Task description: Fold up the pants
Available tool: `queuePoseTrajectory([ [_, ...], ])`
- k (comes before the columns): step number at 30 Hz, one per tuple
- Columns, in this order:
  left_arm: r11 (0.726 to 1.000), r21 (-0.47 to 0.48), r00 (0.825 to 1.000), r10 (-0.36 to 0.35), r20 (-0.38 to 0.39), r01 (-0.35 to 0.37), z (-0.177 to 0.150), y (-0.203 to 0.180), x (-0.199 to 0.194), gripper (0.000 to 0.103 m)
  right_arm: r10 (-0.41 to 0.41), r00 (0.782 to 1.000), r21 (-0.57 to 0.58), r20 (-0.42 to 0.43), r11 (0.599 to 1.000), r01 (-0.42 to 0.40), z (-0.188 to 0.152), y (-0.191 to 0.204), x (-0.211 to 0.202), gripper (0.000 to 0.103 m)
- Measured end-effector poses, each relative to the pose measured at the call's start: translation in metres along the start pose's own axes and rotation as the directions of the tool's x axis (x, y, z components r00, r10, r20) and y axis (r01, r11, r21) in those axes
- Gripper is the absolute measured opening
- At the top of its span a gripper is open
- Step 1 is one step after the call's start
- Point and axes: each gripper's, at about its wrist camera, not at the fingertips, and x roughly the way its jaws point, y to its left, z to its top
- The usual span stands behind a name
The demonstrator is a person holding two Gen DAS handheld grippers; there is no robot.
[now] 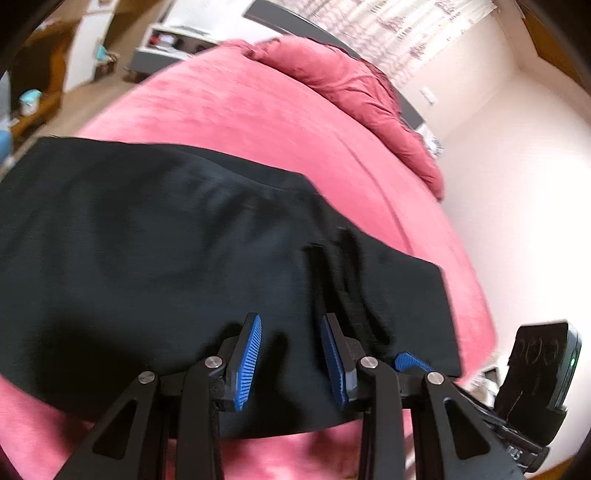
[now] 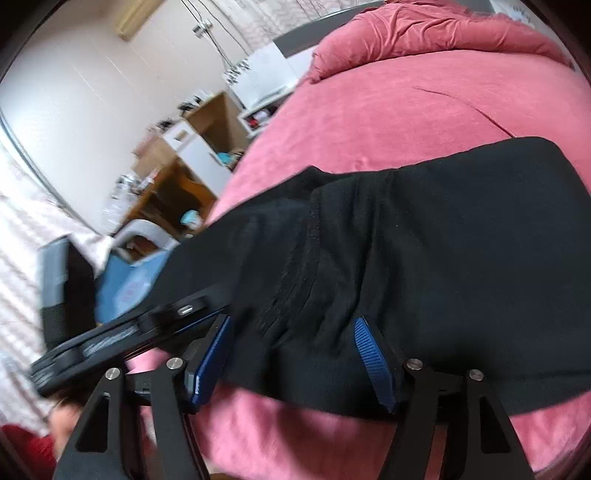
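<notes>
One pair of black pants (image 1: pixel 177 236) lies spread flat across one bed covered in a pink bedspread (image 1: pixel 258 122), and two hand-held grippers work over it.

In the left wrist view, the left gripper (image 1: pixel 291 354) sits at the lower middle of the frame with its blue-ribbed pads parted and nothing pinched between them; the pants fill the middle of the picture just beyond and beneath the fingertips, their near hem running along the bottom edge. The tip of the other gripper shows at the lower right.

In the right wrist view, the right gripper (image 2: pixel 295 354) stands with its jaws wide apart (no cloth between the pads), and the pants stretch from the centre to the right edge, with a ribbed seam or waistband bunched directly ahead of the fingers.

Only the left view shows the patterned curtain (image 1: pixel 388 33) at the upper right. Only the right view shows the wooden desk (image 2: pixel 166 192) at the middle left, and the left gripper's body crossing the lower left.
</notes>
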Motion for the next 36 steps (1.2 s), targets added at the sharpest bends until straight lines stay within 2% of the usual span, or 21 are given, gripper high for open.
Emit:
queuePoseTrajectory([
  [1, 1.000, 0.001, 1.000, -0.026, -0.016, 0.026, 0.002, -0.004, 0.004, 0.041, -0.012, 0.998, 0.000, 0.055, 1.000, 0.012, 0.000, -0.005, -0.016, 0.069],
  [2, 0.998, 0.000, 0.998, -0.055, -0.040, 0.055, 0.004, -0.008, 0.009, 0.049, -0.038, 0.994, 0.004, 0.101, 0.999, 0.038, 0.001, -0.011, -0.029, 0.068],
  [4, 0.997, -0.014, 0.994, -0.081, -0.075, 0.080, 0.011, -0.017, 0.021, 0.059, -0.128, 0.972, 0.053, 0.195, 0.991, 0.120, 0.006, -0.030, -0.059, 0.066],
  [6, 0.993, -0.024, 0.987, -0.118, -0.109, 0.116, 0.017, -0.026, 0.035, 0.063, -0.233, 0.940, 0.129, 0.250, 0.970, 0.206, 0.010, -0.053, -0.082, 0.051],
  [8, 0.995, -0.034, 0.985, -0.102, -0.138, 0.099, 0.021, -0.032, 0.051, 0.063, -0.342, 0.906, 0.205, 0.247, 0.933, 0.296, 0.015, -0.080, -0.094, 0.029],
  [10, 0.997, -0.029, 0.980, -0.071, -0.186, 0.067, 0.023, -0.039, 0.071, 0.059, -0.370, 0.902, 0.272, 0.222, 0.912, 0.307, 0.018, -0.102, -0.095, 0.020],
  [11, 0.998, -0.027, 0.979, -0.060, -0.196, 0.056, 0.023, -0.042, 0.076, 0.055, -0.367, 0.905, 0.306, 0.214, 0.905, 0.295, 0.018, -0.113, -0.093, 0.019],
  [12, 0.998, -0.026, 0.978, -0.053, -0.203, 0.049, 0.022, -0.045, 0.080, 0.036, -0.365, 0.909, 0.332, 0.199, 0.898, 0.288, 0.018, -0.121, -0.088, 0.019],
  [13, 0.999, -0.018, 0.976, -0.040, -0.212, 0.037, 0.020, -0.048, 0.084, 0.026, -0.363, 0.913, 0.345, 0.185, 0.894, 0.285, 0.018, -0.125, -0.084, 0.019],
  [15, 1.000, 0.004, 0.978, -0.029, -0.208, 0.030, 0.020, -0.056, 0.081, 0.019, -0.366, 0.915, 0.356, 0.171, 0.889, 0.289, 0.016, -0.129, -0.078, 0.019],
  [18, 0.990, 0.077, 0.982, -0.105, -0.154, 0.118, 0.023, -0.073, 0.056, 0.018, -0.385, 0.909, 0.333, 0.158, 0.887, 0.318, 0.019, -0.126, -0.071, 0.019],
  [21, 0.981, 0.131, 0.985, -0.131, -0.112, 0.145, 0.023, -0.080, 0.036, 0.018, -0.421, 0.899, 0.315, 0.125, 0.876, 0.366, 0.015, -0.132, -0.069, 0.019],
  [22, 0.981, 0.134, 0.986, -0.125, -0.111, 0.139, 0.022, -0.078, 0.034, 0.018, -0.433, 0.896, 0.324, 0.100, 0.866, 0.382, 0.013, -0.138, -0.070, 0.015],
  [24, 0.988, 0.128, 0.988, -0.074, -0.139, 0.092, 0.017, -0.068, 0.044, 0.018, -0.428, 0.902, 0.348, 0.061, 0.856, 0.383, 0.010, -0.150, -0.068, 0.014],
  [26, 0.994, 0.106, 0.977, 0.004, -0.213, 0.019, 0.003, -0.051, 0.066, 0.019, -0.446, 0.894, 0.358, 0.050, 0.843, 0.401, 0.005, -0.156, -0.065, 0.005],
  [27, 0.995, 0.103, 0.974, 0.008, -0.225, 0.015, -0.002, -0.046, 0.072, 0.022, -0.452, 0.891, 0.350, 0.050, 0.843, 0.408, 0.005, -0.157, -0.065, 0.004],
  [29, 0.995, 0.085, 0.982, -0.036, -0.184, 0.053, -0.007, -0.039, 0.070, 0.023, -0.457, 0.888, 0.344, 0.047, 0.842, 0.415, 0.006, -0.157, -0.065, 0.002],
  [32, 0.997, 0.054, 0.982, -0.050, -0.181, 0.060, -0.009, -0.037, 0.064, 0.024, -0.476, 0.879, 0.352, 0.030, 0.828, 0.436, 0.008, -0.156, -0.068, 0.000],
  [34, 0.998, 0.054, 0.986, -0.029, -0.166, 0.039, -0.003, -0.033, 0.054, 0.026, -0.513, 0.857, 0.353, 0.039, 0.810, 0.469, 0.010, -0.143, -0.074, 0.001],
  [35, 0.998, 0.060, 0.989, -0.012, -0.144, 0.021, -0.003, -0.032, 0.048, 0.029, -0.531, 0.845, 0.335, 0.056, 0.808, 0.485, 0.012, -0.134, -0.077, 0.008],
  [36, 0.998, 0.067, 0.994, 0.012, -0.109, -0.005, -0.004, -0.031, 0.036, 0.030, -0.546, 0.834, 0.308, 0.081, 0.810, 0.500, 0.014, -0.122, -0.079, 0.009],
])
